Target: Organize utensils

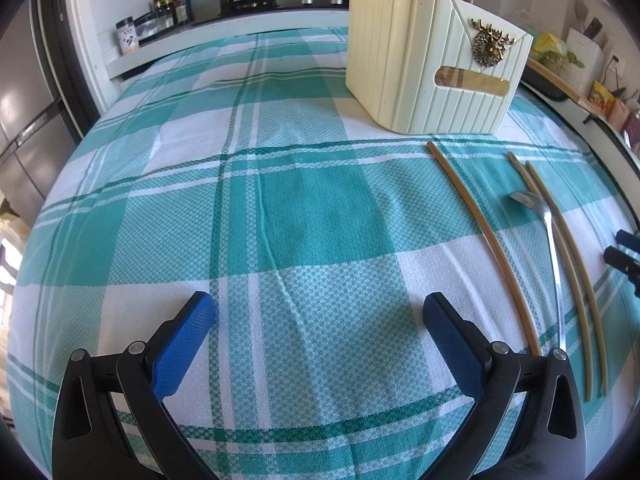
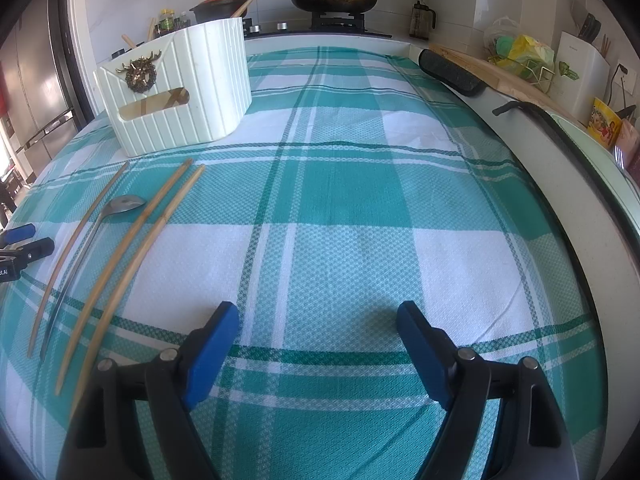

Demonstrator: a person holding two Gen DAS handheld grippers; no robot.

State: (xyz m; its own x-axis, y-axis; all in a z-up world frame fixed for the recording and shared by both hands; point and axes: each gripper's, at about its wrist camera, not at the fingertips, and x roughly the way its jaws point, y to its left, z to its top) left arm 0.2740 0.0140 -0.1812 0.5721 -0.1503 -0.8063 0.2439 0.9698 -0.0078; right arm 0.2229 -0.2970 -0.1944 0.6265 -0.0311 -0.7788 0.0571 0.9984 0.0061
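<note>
Three chopsticks (image 2: 120, 256) and one spoon (image 2: 96, 232) lay on the checked cloth (image 2: 340, 200) near the white holder (image 2: 180, 92); both the left gripper (image 1: 318, 320) and right gripper (image 2: 318, 328) hung empty, fingers apart. Best to pinch one chopstick mid-length, squarely

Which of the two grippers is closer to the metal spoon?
Roughly equal. The spoon lies between them: just right of the left gripper, just left of the right gripper.
</note>
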